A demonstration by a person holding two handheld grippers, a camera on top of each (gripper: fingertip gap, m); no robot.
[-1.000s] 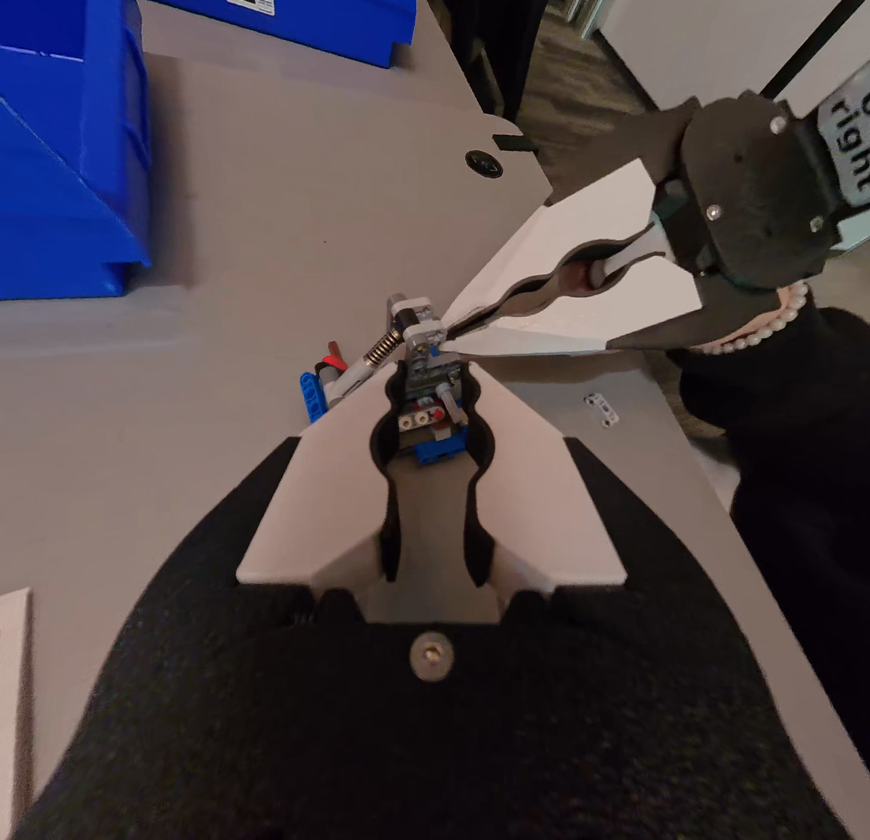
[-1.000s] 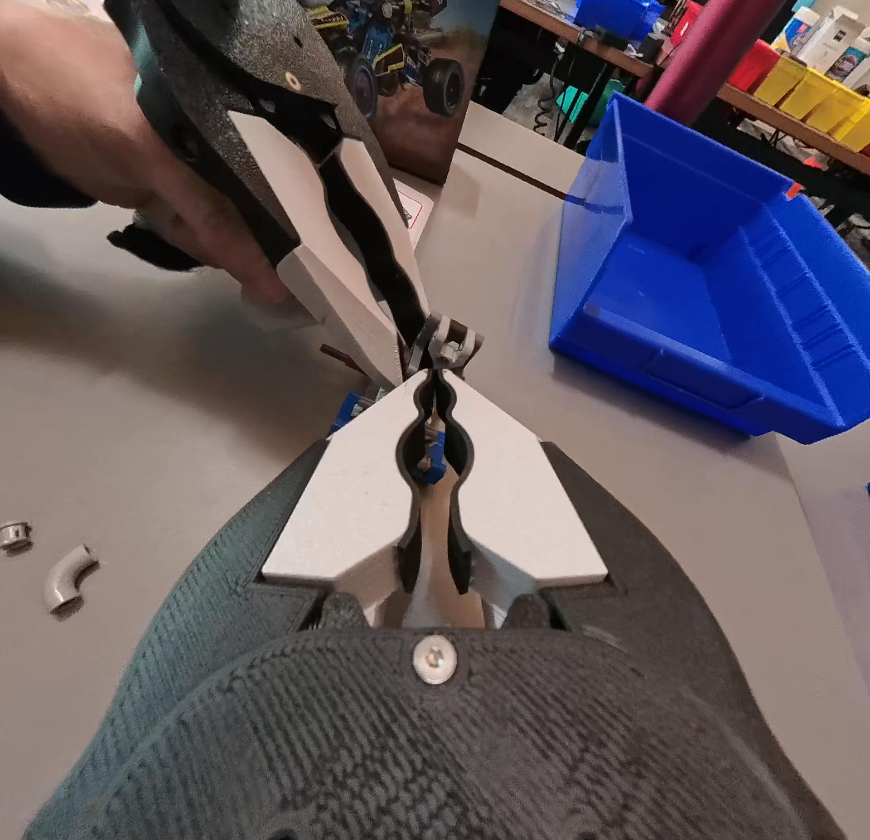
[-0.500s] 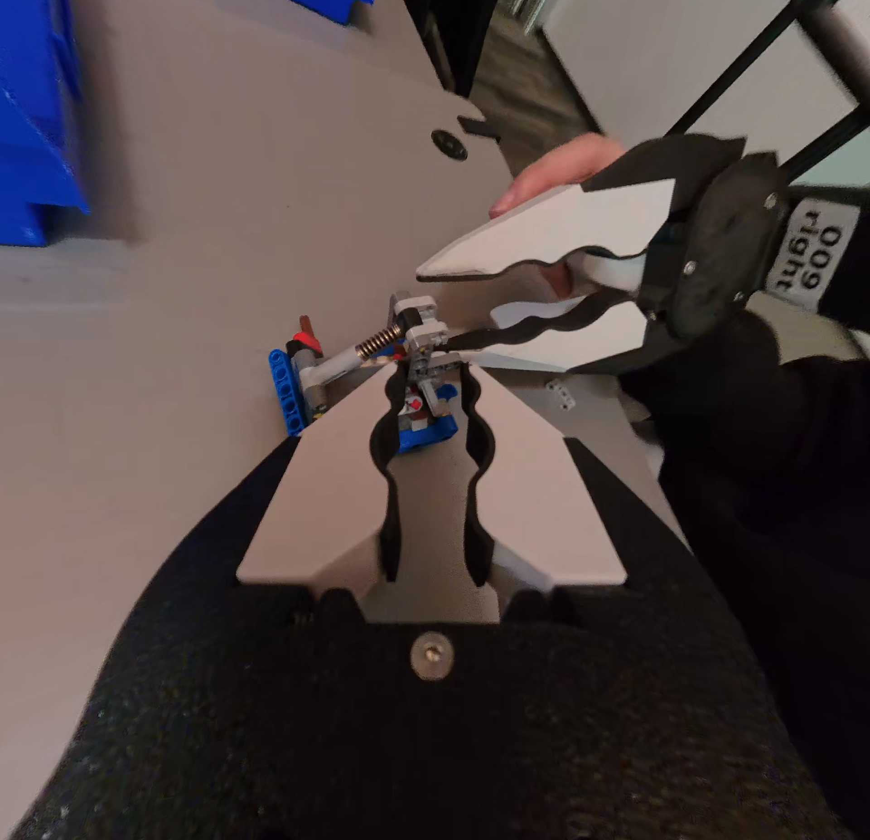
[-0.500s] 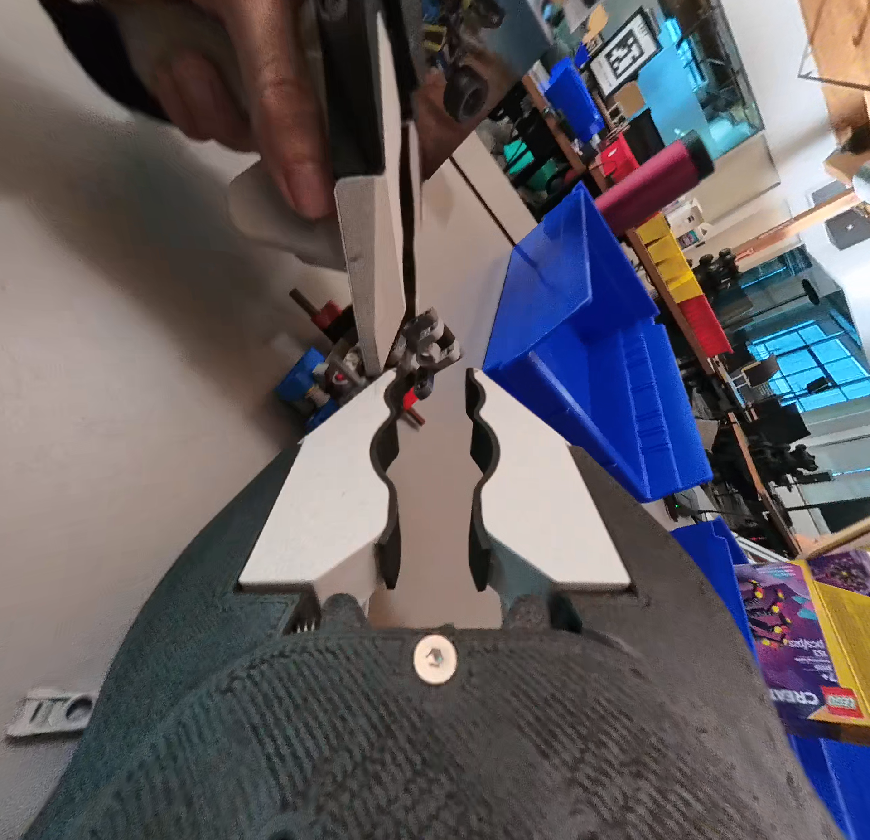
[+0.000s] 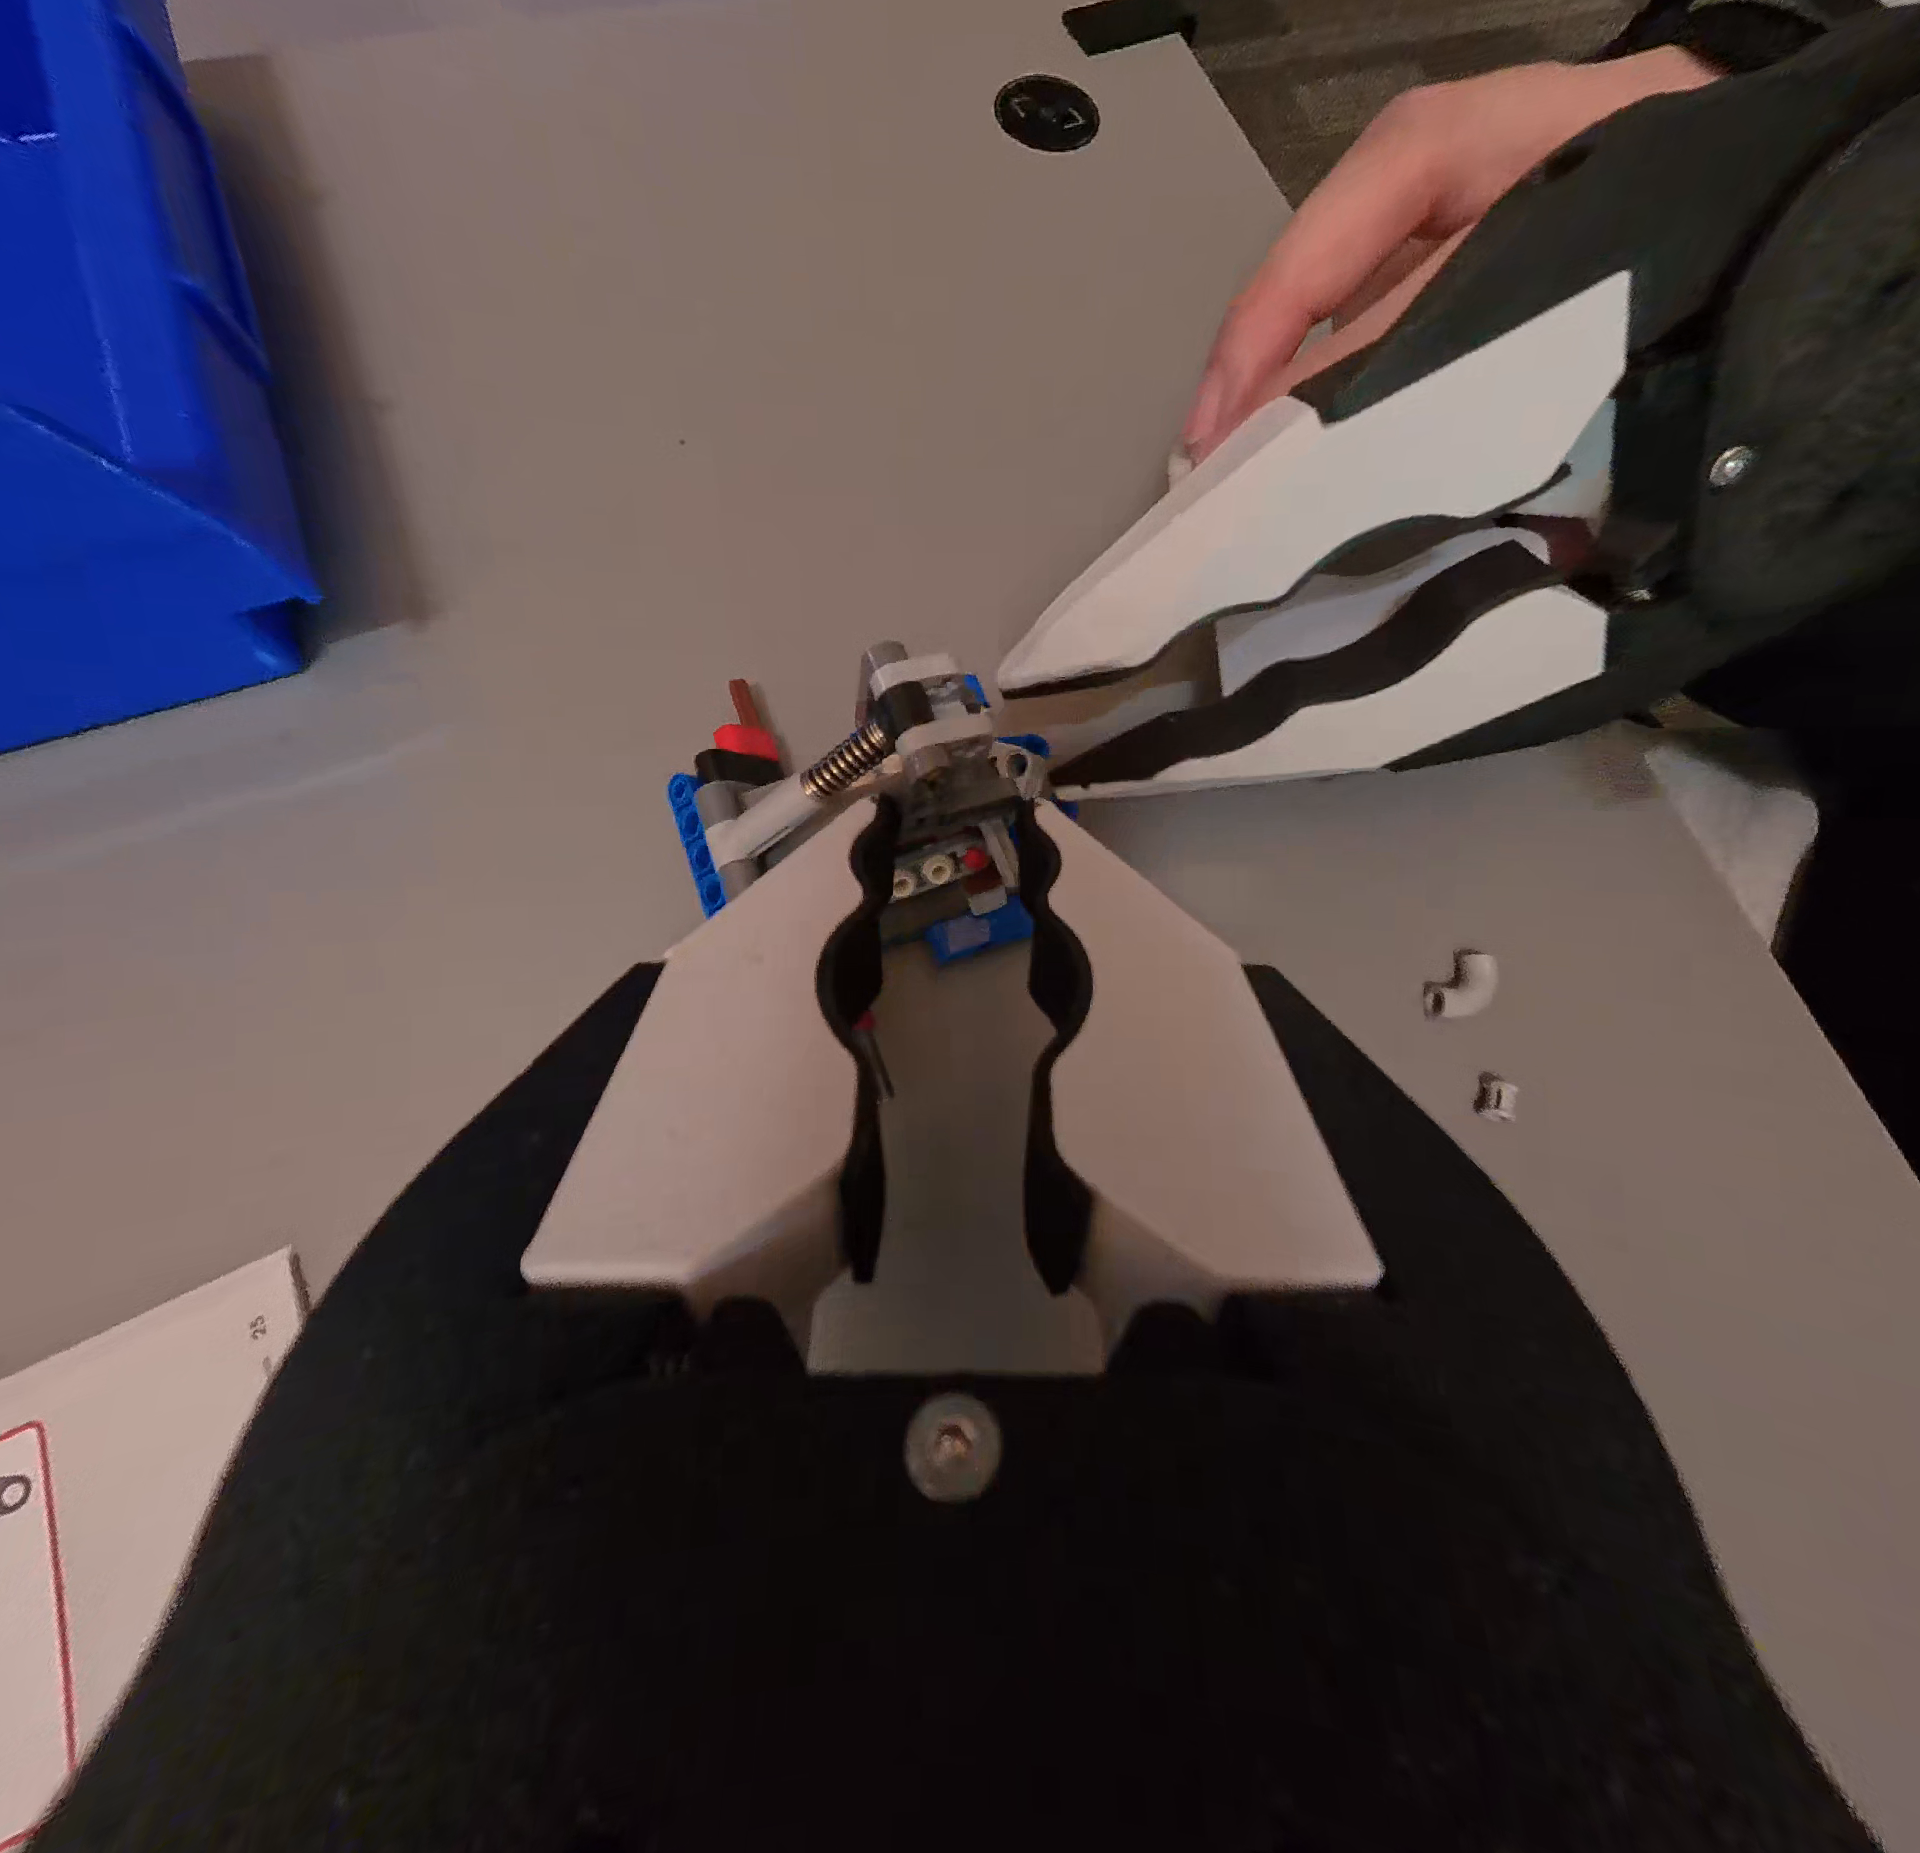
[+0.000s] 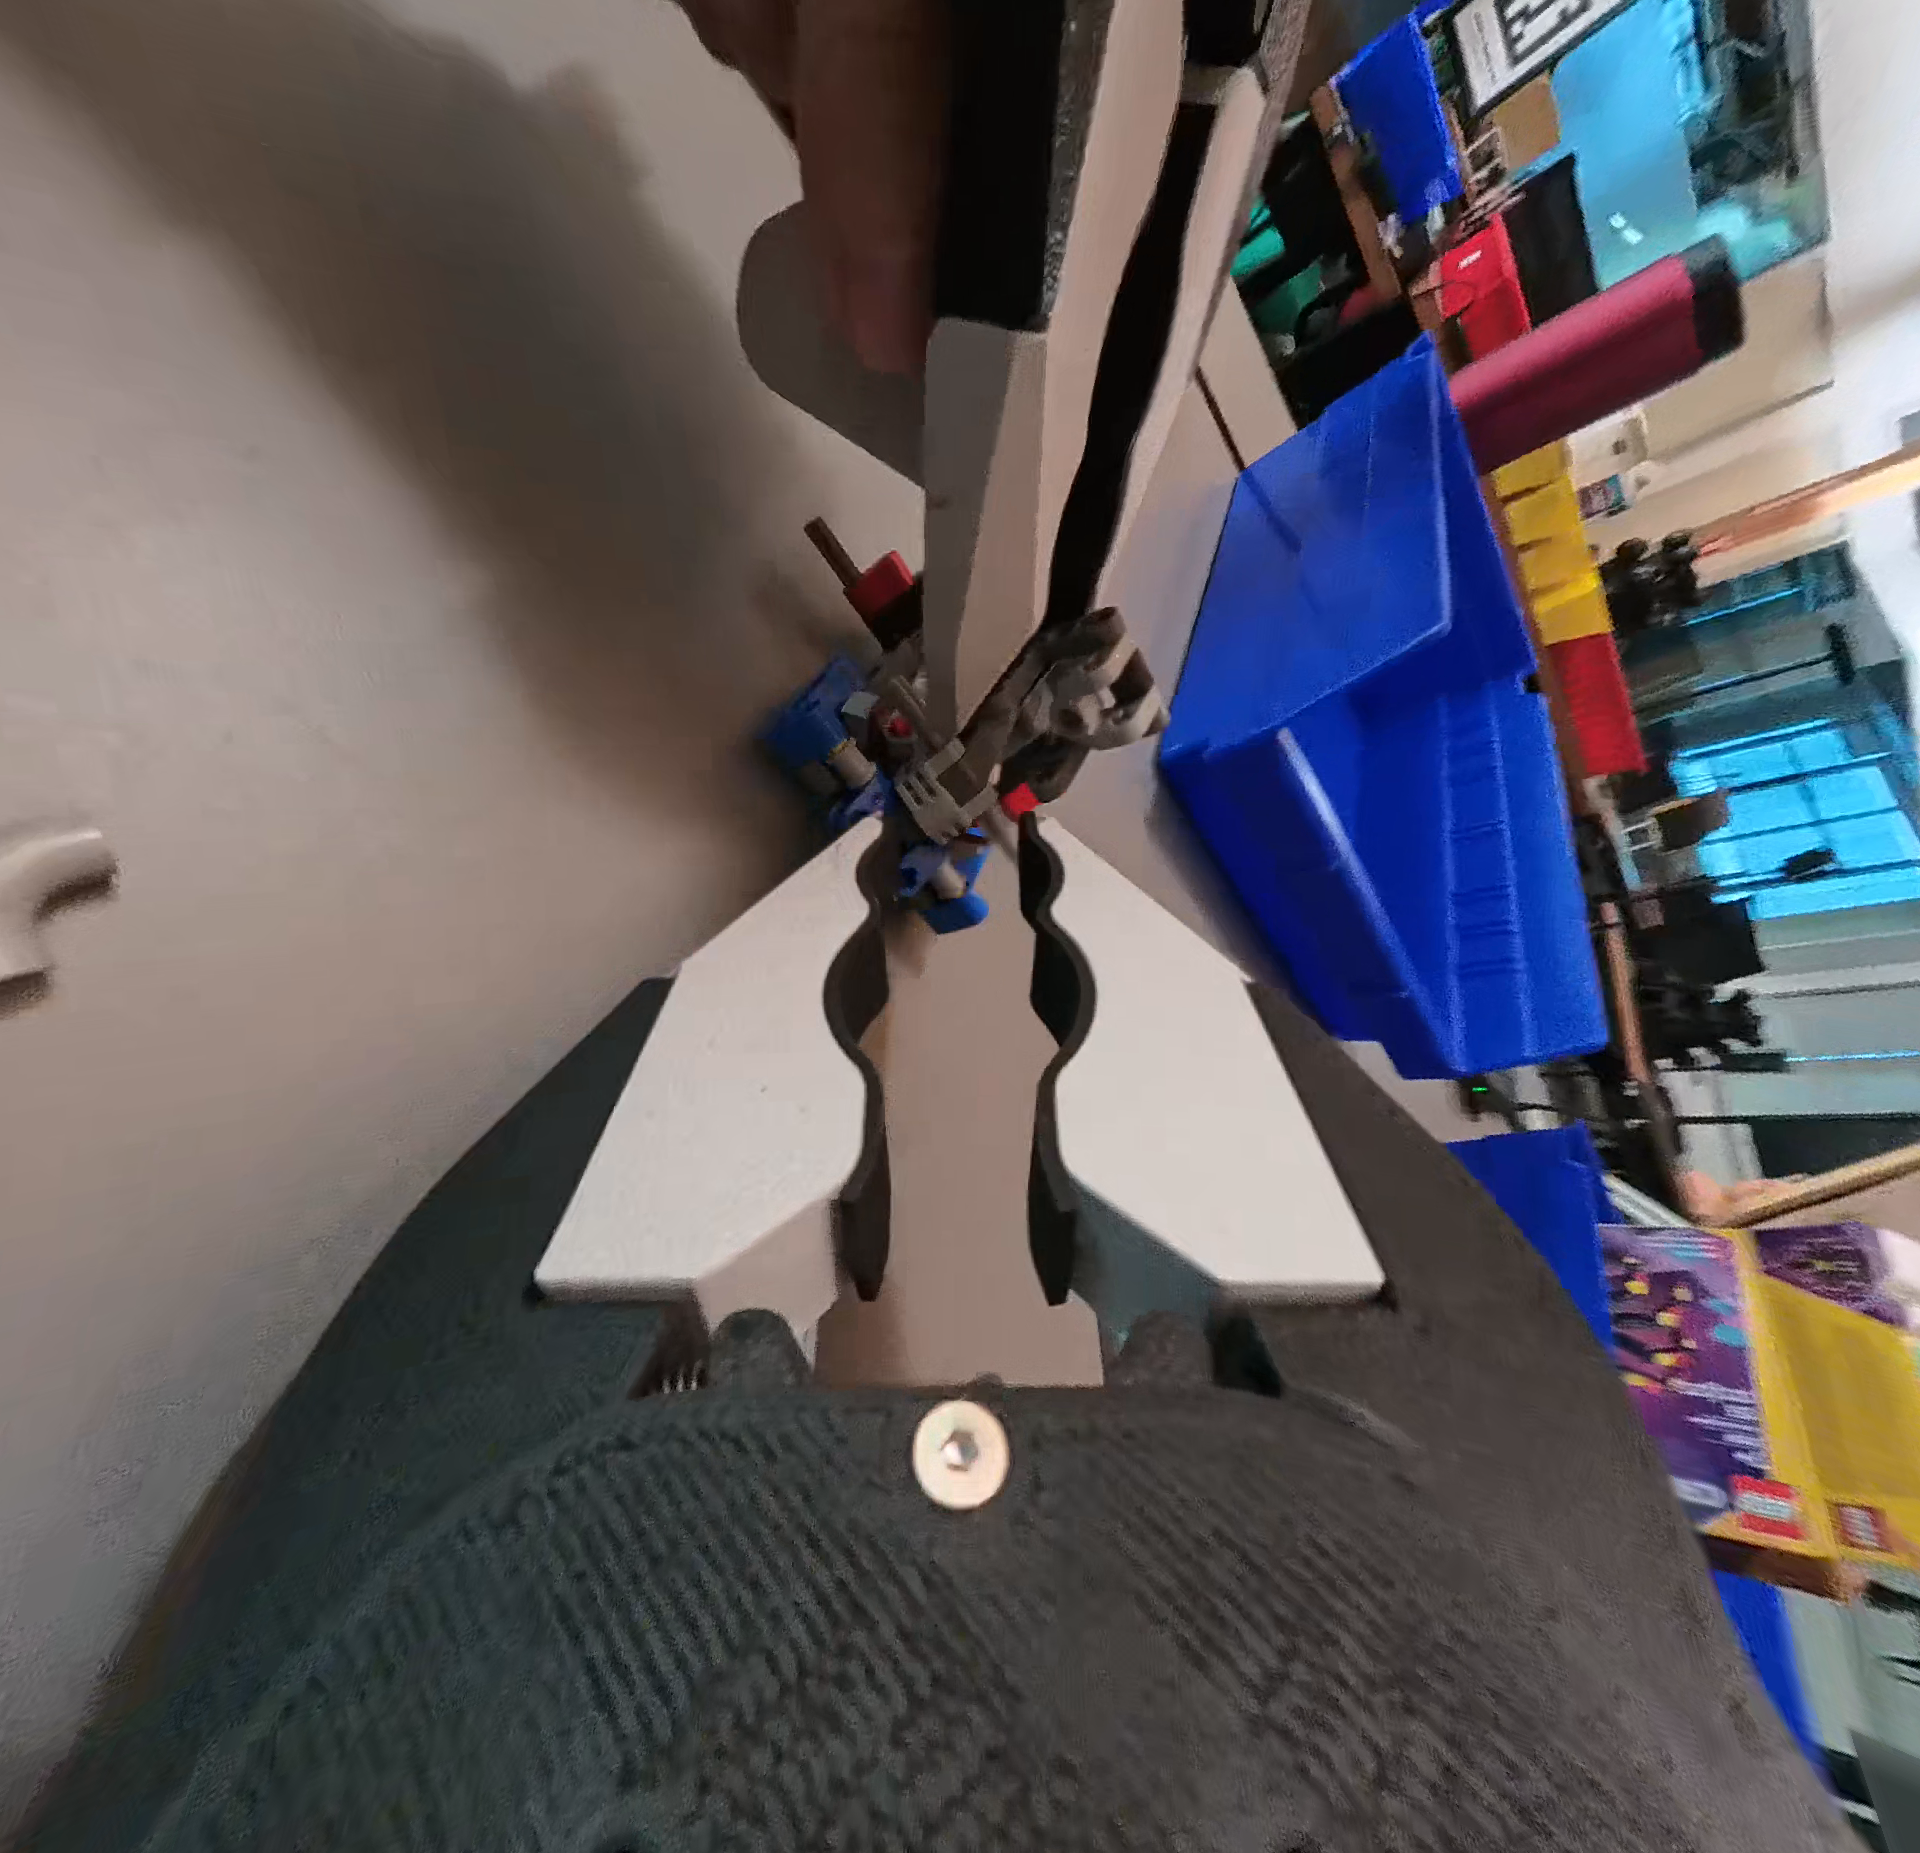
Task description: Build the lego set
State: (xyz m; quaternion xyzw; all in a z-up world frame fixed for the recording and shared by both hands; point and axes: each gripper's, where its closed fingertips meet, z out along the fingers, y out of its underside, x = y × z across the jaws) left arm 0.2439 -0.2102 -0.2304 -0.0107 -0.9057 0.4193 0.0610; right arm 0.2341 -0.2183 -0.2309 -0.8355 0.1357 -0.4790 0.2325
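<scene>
- Left gripper [image 5: 951, 816] has its jaws clamped on the grey middle of a small brick model [image 5: 925, 723]. Both pads look pressed against it, and the model's blue base sits on or just above the bench [image 5: 623, 349]. I can't tell which.
- Right gripper [image 6: 951, 837] comes in from the side with its jaws apart. The tips sit on either side of the model's end, where a blue bit and a red pin [image 6: 1023, 795] stick out, and I can't see them squeezing anything.
- The model looks fiddly. A spring [image 5: 847, 759] angles off toward the blue beam, and thin grey links hang off the top, so I'd guess anything grabbed by a link will twist instead of holding.
- My take is that the left grip is the anchor, so it should hold firm and level. The right tips are better off on a solid block than on the pin.
- Two loose parts [image 5: 1460, 982] lie on the bench to the right, well apart from the model.
- A blue bin [image 5: 125, 453] is off to the far left, and a sheet [image 5: 135, 1440] is at the near corner.
</scene>
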